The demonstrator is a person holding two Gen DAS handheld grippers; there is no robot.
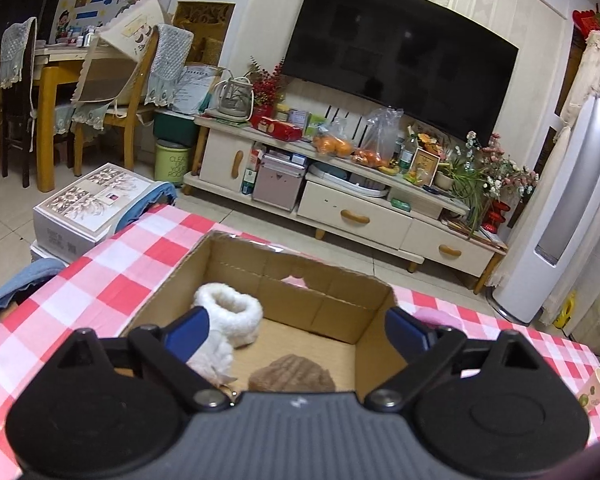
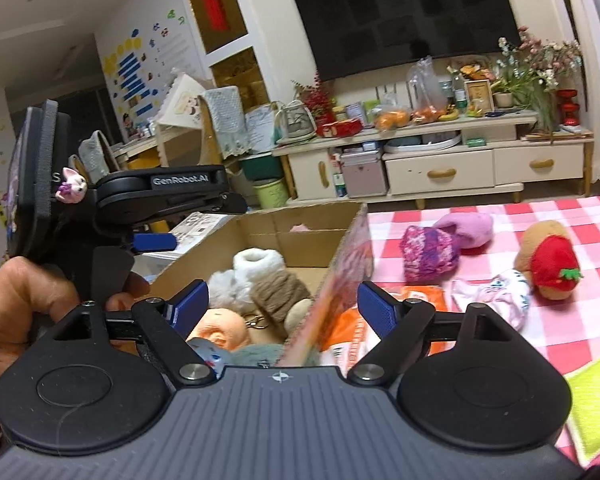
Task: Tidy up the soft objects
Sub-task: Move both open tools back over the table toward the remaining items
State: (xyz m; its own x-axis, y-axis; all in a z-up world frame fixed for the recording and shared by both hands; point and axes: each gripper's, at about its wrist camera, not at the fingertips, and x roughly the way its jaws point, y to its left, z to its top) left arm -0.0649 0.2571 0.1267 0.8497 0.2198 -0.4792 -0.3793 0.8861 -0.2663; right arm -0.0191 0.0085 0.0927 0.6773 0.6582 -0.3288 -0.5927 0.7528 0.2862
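An open cardboard box (image 1: 332,304) (image 2: 260,224) sits on the red-checked table. Inside lie a white fluffy item (image 1: 228,316) (image 2: 256,264), a brown knitted item (image 1: 292,374) (image 2: 280,292), a doll head (image 2: 220,330) and a grey furry item (image 2: 256,354). My left gripper (image 1: 296,330) is open and empty above the box; it also shows in the right wrist view (image 2: 156,240). My right gripper (image 2: 282,304) is open and empty over the box's right wall. On the table to the right lie a purple knit hat (image 2: 430,254), a pink plush (image 2: 470,228), a strawberry plush (image 2: 552,262) and a white printed cloth (image 2: 496,294).
An orange packet (image 2: 348,332) lies beside the box. A green mat (image 2: 598,396) lies at the table's right edge. A paper cup (image 1: 598,390) stands on the table at the right. A TV stand (image 1: 340,184) stands beyond the table, a white carton (image 1: 88,204) at the left.
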